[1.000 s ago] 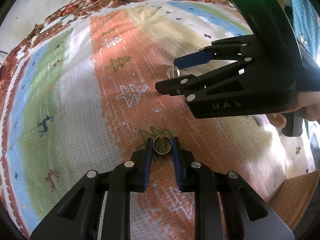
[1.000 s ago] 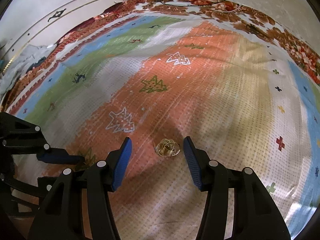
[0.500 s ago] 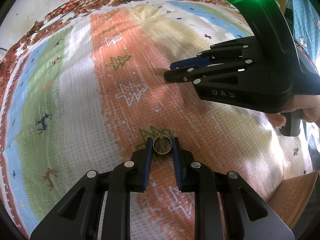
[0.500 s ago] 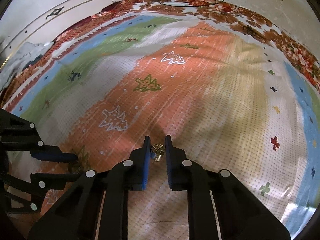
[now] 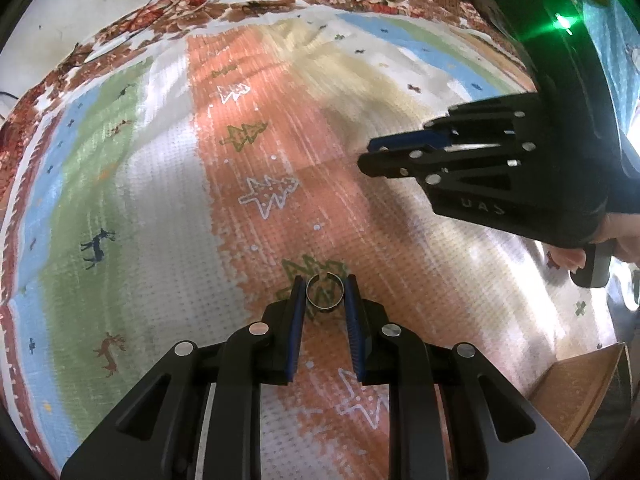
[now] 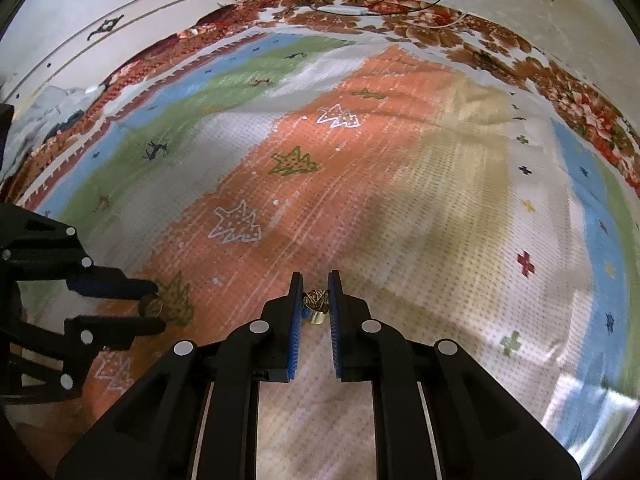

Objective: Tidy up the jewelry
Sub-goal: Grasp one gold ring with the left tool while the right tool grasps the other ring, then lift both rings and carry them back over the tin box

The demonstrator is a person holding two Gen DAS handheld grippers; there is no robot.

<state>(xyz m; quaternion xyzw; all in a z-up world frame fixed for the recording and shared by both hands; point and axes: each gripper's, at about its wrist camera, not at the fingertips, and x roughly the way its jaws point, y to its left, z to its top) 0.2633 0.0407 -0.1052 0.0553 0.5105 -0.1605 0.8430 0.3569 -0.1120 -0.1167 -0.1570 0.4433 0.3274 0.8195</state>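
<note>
While both tools hang over the patterned blanket [image 6: 460, 208], each of mine has a piece of jewelry pinched between its blue pads. My left gripper [image 5: 325, 298] is closed narrowly on a plain silver band ring [image 5: 325, 295], held on edge so that its opening faces the camera and the pads press its outer wall from either side; I judge this grip suits a smooth hoop, since the flat pads meet the widest part and it cannot roll out. That ring looks thin, polished and grey, with a small break or glint at its top. It sits at the pad tips, above a green tree printed on the orange stripe.

My right gripper [image 6: 315, 304] is closed to a narrow gap on a gold ring with a woven wire knot [image 6: 316, 305]. The knot points forward and the shank lies back between the pads, probably because the lumpy head offers no flat face to squeeze. It appears yellow and shiny. Whether it is clear of the cloth I cannot tell.

A brown patterned box corner [image 5: 588, 384] shows at the left view's lower right edge, possibly the destination.
</note>
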